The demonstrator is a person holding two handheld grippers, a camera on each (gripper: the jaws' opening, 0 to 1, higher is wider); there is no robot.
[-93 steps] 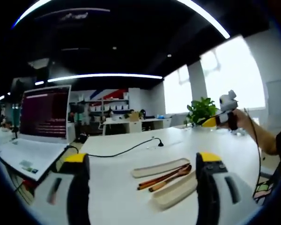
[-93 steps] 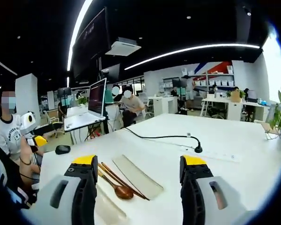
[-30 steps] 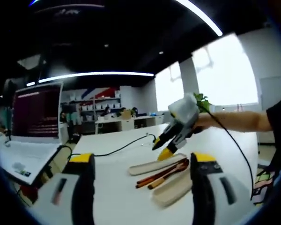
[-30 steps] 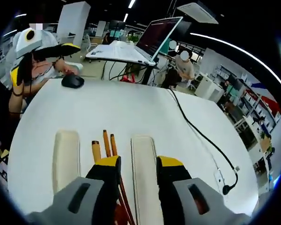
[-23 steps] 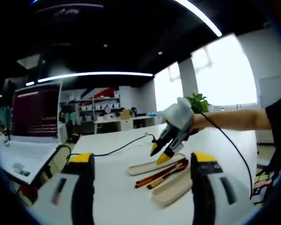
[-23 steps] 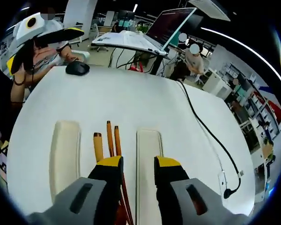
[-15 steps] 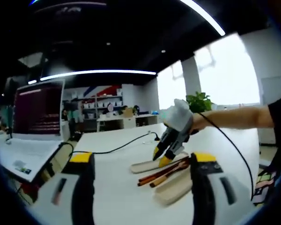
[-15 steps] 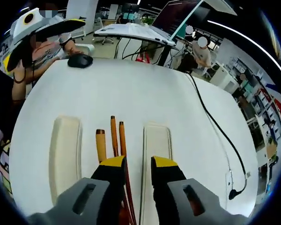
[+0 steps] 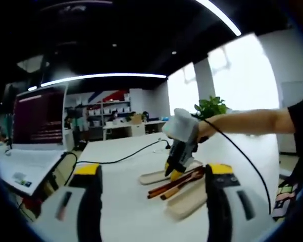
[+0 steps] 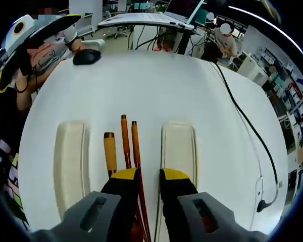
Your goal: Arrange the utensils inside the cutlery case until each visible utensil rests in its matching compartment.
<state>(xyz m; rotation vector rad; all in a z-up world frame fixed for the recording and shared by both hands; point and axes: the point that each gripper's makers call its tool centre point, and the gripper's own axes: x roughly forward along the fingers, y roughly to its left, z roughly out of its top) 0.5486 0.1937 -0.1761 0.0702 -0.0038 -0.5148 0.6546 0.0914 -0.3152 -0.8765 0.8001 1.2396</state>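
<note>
A: Utensils (image 10: pixel 123 146) are lying loose on the white table (image 10: pixel 141 80), between the two cream case halves: the case tray (image 10: pixel 70 161) and the lid (image 10: pixel 179 148).

B: What are you worrying about?

A: I'm lowering my right gripper (image 10: pixel 141 177) over the two chopsticks (image 10: pixel 135 143), jaws nearly closed around one. I cannot tell whether they're gripping yet. If they're pinching off-centre, it could roll away or knock the spoon handle (image 10: pixel 109 151).

B: Your left gripper (image 9: pixel 151 174)?

A: It's hanging wide open, holding nothing.
</note>
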